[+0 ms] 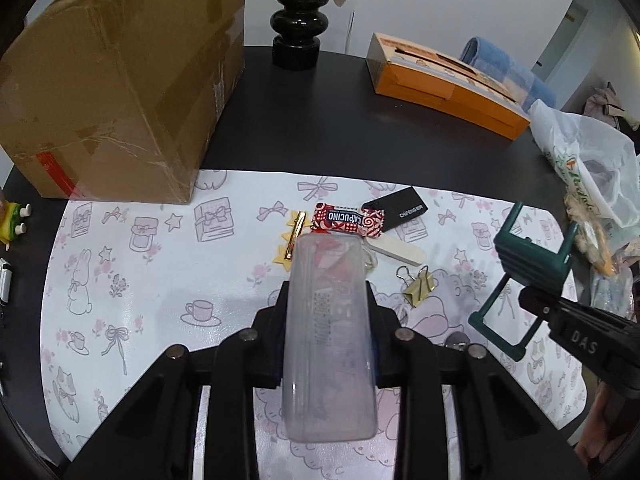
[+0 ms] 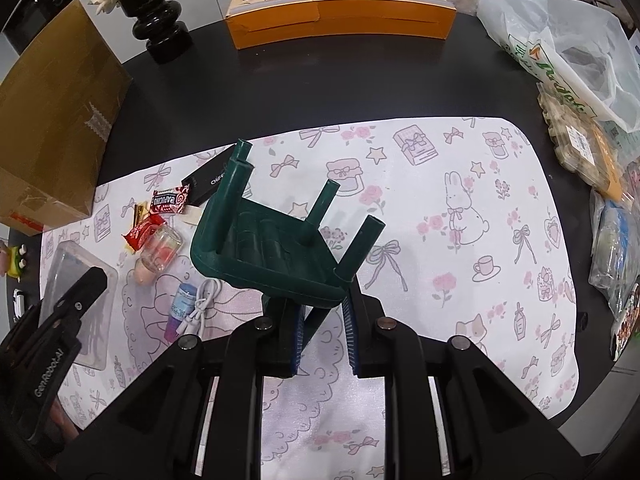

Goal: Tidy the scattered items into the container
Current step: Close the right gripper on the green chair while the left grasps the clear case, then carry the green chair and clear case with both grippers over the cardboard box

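My left gripper (image 1: 326, 300) is shut on a clear plastic container (image 1: 328, 340), held lengthwise just above the patterned mat (image 1: 140, 280). Beyond it lie a Capucino candy (image 1: 348, 220), a black card (image 1: 400, 208), a gold hair clip (image 1: 294, 238), a wooden stick (image 1: 400, 252) and a gold binder clip (image 1: 418, 286). My right gripper (image 2: 320, 320) is shut on a small green toy stool (image 2: 272, 256), which is tipped with its legs up, off the mat. Left of the stool lie a small glass jar (image 2: 160, 254), a blue tube (image 2: 180, 308) and a white cable (image 2: 202, 304).
A large cardboard box (image 1: 112, 92) stands at the back left, with a black vase (image 1: 298, 28) of pale roses behind it. An orange carton (image 1: 444, 88) lies at the back right. Plastic bags (image 1: 588, 160) and packets crowd the right edge of the black table (image 1: 320, 132).
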`<move>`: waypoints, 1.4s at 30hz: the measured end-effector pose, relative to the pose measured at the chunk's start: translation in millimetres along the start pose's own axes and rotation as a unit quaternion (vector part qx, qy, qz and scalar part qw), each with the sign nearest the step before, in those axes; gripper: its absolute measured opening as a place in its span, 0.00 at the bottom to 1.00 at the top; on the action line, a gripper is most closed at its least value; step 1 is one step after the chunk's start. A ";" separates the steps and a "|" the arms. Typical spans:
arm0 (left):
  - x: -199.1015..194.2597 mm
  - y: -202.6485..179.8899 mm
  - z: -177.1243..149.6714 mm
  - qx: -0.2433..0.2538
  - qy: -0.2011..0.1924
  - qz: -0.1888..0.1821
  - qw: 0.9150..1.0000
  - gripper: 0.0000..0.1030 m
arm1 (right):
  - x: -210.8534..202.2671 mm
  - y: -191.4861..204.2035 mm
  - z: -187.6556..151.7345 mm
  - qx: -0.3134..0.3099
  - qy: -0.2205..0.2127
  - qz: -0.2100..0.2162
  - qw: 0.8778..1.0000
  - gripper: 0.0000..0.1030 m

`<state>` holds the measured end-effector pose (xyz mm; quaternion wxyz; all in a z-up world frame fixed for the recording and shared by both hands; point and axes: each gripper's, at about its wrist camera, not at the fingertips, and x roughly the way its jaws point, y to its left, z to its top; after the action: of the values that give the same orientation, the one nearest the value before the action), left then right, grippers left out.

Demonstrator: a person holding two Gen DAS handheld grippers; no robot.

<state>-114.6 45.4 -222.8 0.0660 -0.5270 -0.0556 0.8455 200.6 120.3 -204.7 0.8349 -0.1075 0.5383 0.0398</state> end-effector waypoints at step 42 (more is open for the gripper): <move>-148.8 55.9 83.5 -0.001 -0.085 0.036 0.996 0.29 | -145.6 122.3 47.8 -0.094 -0.102 0.054 0.989 0.17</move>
<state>-127.7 -37.1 -63.9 0.0306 -0.4549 -0.0427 0.8890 160.0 257.2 -70.3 0.8684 -0.1518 0.4488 0.1462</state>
